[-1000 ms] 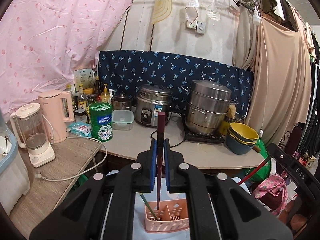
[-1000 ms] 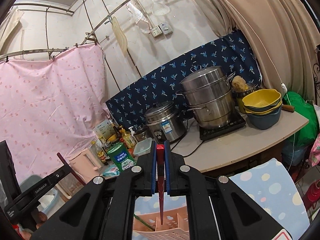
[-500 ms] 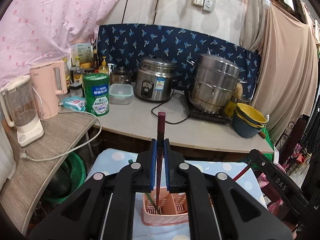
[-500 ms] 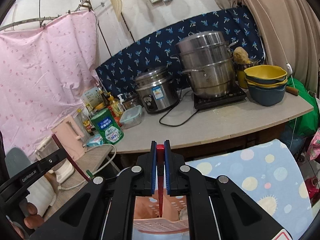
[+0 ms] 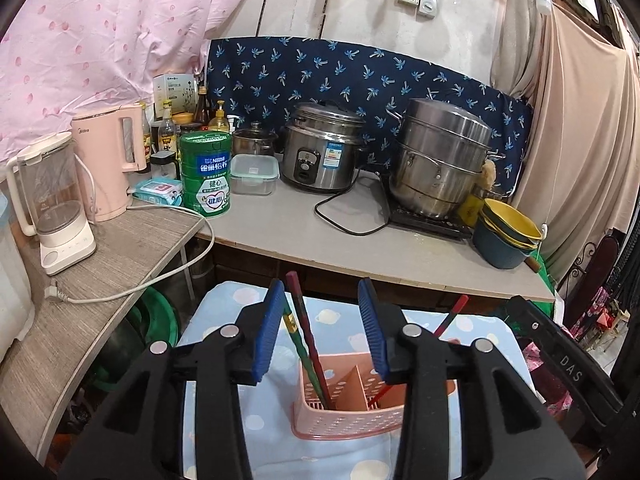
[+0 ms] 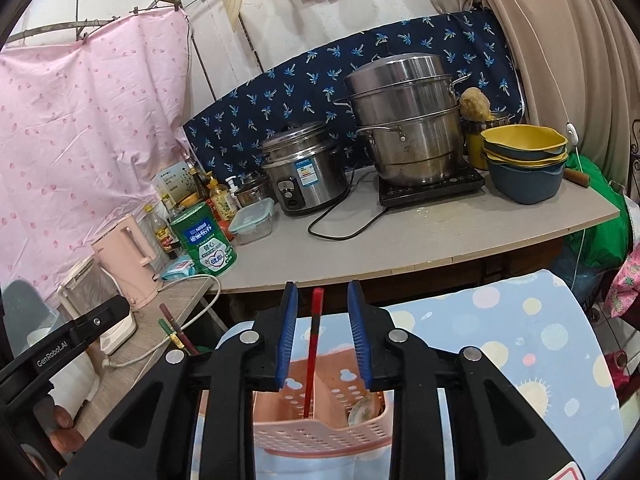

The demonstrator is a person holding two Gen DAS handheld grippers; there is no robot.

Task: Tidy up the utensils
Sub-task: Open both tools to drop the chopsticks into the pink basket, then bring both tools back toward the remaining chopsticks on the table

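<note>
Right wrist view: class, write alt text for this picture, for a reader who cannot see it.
The right gripper, its blue-padded jaws just opened, frames a red chopstick standing free in a pink utensil basket on a dotted blue cloth. Behind, a counter holds a rice cooker, a steamer pot and stacked bowls.

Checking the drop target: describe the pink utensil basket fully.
The pink utensil basket is perforated plastic, rectangular, with inner dividers forming compartments. It stands upright on the dotted blue cloth. A dark red chopstick and a green one lean in its left compartment, a red chopstick stands in another, and a spoon-like piece lies at the right.
</note>
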